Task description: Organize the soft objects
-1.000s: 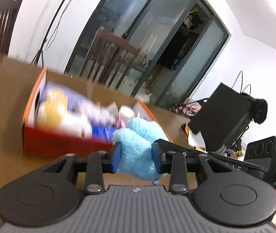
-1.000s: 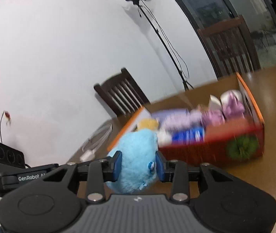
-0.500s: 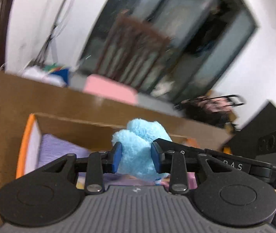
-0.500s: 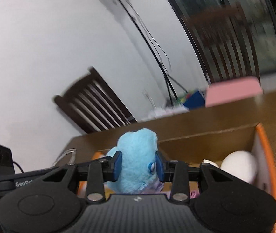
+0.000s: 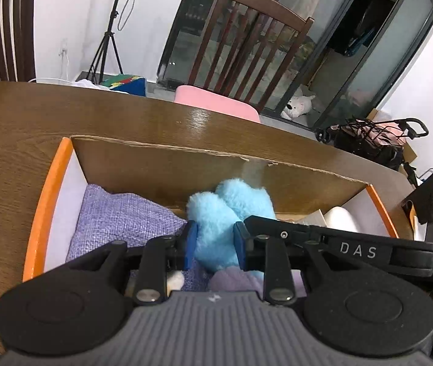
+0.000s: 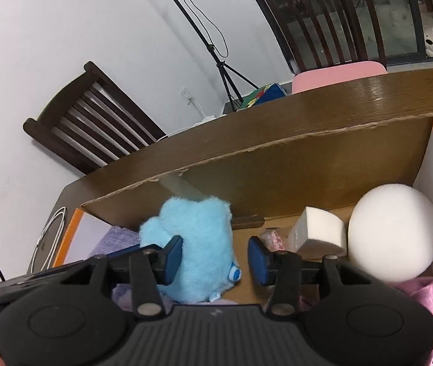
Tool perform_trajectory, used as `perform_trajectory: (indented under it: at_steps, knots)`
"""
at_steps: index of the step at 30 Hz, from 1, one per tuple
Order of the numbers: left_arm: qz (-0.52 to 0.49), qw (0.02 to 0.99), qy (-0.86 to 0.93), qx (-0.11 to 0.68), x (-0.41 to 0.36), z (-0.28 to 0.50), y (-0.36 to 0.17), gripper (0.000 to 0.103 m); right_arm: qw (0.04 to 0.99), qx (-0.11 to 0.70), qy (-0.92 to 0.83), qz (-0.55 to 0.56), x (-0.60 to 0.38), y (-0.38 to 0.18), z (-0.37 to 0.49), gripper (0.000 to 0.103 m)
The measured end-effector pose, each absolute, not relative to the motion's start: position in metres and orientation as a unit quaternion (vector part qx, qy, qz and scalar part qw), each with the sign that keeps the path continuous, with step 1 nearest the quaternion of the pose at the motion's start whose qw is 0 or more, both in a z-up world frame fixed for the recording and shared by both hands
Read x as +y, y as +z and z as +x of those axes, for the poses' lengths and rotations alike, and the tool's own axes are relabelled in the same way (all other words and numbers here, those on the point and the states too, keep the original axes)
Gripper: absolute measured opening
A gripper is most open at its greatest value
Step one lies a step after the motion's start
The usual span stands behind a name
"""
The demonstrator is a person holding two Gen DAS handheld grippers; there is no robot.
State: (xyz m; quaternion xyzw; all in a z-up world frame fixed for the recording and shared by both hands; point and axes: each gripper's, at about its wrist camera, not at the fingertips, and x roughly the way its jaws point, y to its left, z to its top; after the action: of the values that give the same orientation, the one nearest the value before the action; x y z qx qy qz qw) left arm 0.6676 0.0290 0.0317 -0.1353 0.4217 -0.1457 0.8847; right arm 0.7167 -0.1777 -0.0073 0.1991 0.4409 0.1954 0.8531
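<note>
A fluffy light-blue plush toy (image 5: 228, 213) hangs inside an orange-rimmed cardboard box (image 5: 48, 201) on a brown table. My left gripper (image 5: 215, 245) is shut on the plush. My right gripper (image 6: 215, 256) is open, its jaws apart, with the plush (image 6: 195, 244) against the left pad. In the box lie a purple woven cloth (image 5: 122, 222), a white foam ball (image 6: 393, 235), a white foam wedge (image 6: 317, 231) and pink satin fabric (image 6: 430, 299).
The box's tall brown back flap (image 6: 277, 170) stands just behind the plush. Wooden chairs (image 5: 247, 36) and a light-stand tripod (image 5: 106, 52) stand beyond the table's far edge (image 5: 186, 113). A white cable (image 6: 48, 244) lies left of the box.
Both grippers carried the plush from in front of the box to over and down into it. The right gripper has opened and let go; the left still holds.
</note>
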Motion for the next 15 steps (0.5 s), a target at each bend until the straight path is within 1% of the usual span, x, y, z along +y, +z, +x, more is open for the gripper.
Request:
perform_trajectory:
  at_steps: [2, 3, 4, 5, 6, 7, 8, 12, 14, 15]
  knots:
    - [-0.136, 0.883, -0.154, 0.422, 0.032, 0.662, 0.033, 0.029, 0.857, 0.443, 0.184, 0.19, -0.178, -0.005, 0.716, 0.052]
    - [-0.13, 0.883, -0.158, 0.422, 0.032, 0.659, 0.035, 0.03, 0.857, 0.445, 0.182, 0.185, -0.177, -0.002, 0.713, 0.053]
    - [-0.117, 0.885, -0.16, 0.422, 0.029, 0.655, 0.039, 0.036, 0.86, 0.444, 0.179, 0.176, -0.177, 0.002, 0.709, 0.056]
    - [-0.106, 0.888, -0.16, 0.419, 0.027, 0.651, 0.044, 0.046, 0.864, 0.442, 0.176, 0.165, -0.177, 0.006, 0.707, 0.056]
    - [-0.097, 0.892, -0.16, 0.412, 0.026, 0.647, 0.052, 0.053, 0.869, 0.437, 0.173, 0.153, -0.177, 0.013, 0.704, 0.056]
    - [-0.089, 0.897, -0.156, 0.403, 0.025, 0.642, 0.061, 0.065, 0.875, 0.431, 0.168, 0.143, -0.178, 0.021, 0.7, 0.056]
    - [-0.082, 0.904, -0.151, 0.393, 0.025, 0.635, 0.068, 0.067, 0.878, 0.427, 0.165, 0.138, -0.178, 0.029, 0.698, 0.057]
    - [-0.065, 0.921, -0.144, 0.356, 0.03, 0.61, 0.109, 0.067, 0.892, 0.402, 0.164, 0.124, -0.193, 0.072, 0.678, 0.061]
    - [-0.057, 0.929, -0.139, 0.337, 0.034, 0.592, 0.125, 0.074, 0.901, 0.39, 0.159, 0.107, -0.204, 0.093, 0.665, 0.066]
    - [-0.048, 0.934, -0.135, 0.327, 0.035, 0.583, 0.133, 0.076, 0.905, 0.384, 0.155, 0.097, -0.211, 0.104, 0.657, 0.067]
